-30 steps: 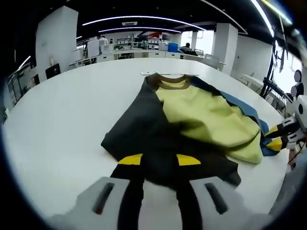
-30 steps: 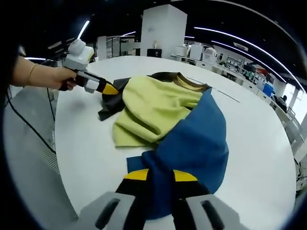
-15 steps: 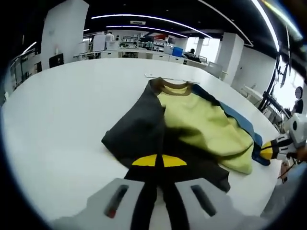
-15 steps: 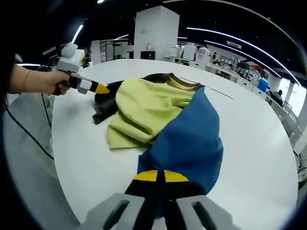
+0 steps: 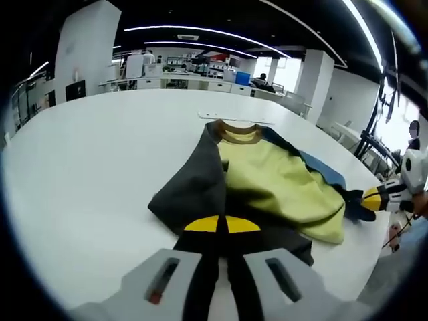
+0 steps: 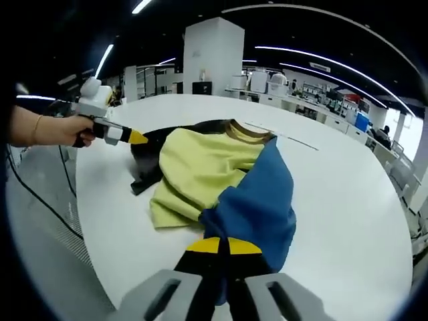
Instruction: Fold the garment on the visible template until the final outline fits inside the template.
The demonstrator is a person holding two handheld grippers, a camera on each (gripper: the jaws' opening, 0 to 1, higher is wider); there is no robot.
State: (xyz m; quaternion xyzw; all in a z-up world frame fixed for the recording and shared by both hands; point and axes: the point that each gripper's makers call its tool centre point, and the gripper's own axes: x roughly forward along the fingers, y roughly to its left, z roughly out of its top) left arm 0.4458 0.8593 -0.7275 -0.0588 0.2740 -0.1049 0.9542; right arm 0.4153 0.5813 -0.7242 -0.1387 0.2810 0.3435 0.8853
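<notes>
- The surface [image 5: 87, 154] is a big white round top. It carries the shirt, and bare white lies all round the cloth in both views.
- The shirt [image 5: 267, 180] lies crumpled near the surface's edge closest to the person. It has a yellow-green middle, a dark grey side and a blue side, with a brown collar [image 5: 239, 128] at the end farthest from the jaws. In the right gripper view the shirt [image 6: 207, 167] shows the blue panel heaped toward the camera, the yellow part beside it and the grey part beyond.
- A thin pale strip [image 5: 235, 118] lies flat on the surface just past the collar, apart from the cloth.
- The left gripper [image 5: 221, 224] has its yellow-tipped jaws pressed together on the shirt's grey edge, which bunches up at the tips. In the right gripper view the left gripper [image 6: 137, 138] reaches the grey side of the shirt, held by a hand [image 6: 63, 130].
- The right gripper [image 6: 223, 246] has its jaws closed on the blue edge of the shirt, the cloth drawn up between the tips. In the left gripper view the right gripper [image 5: 370, 198] meets the blue corner at the shirt's far side.
</notes>
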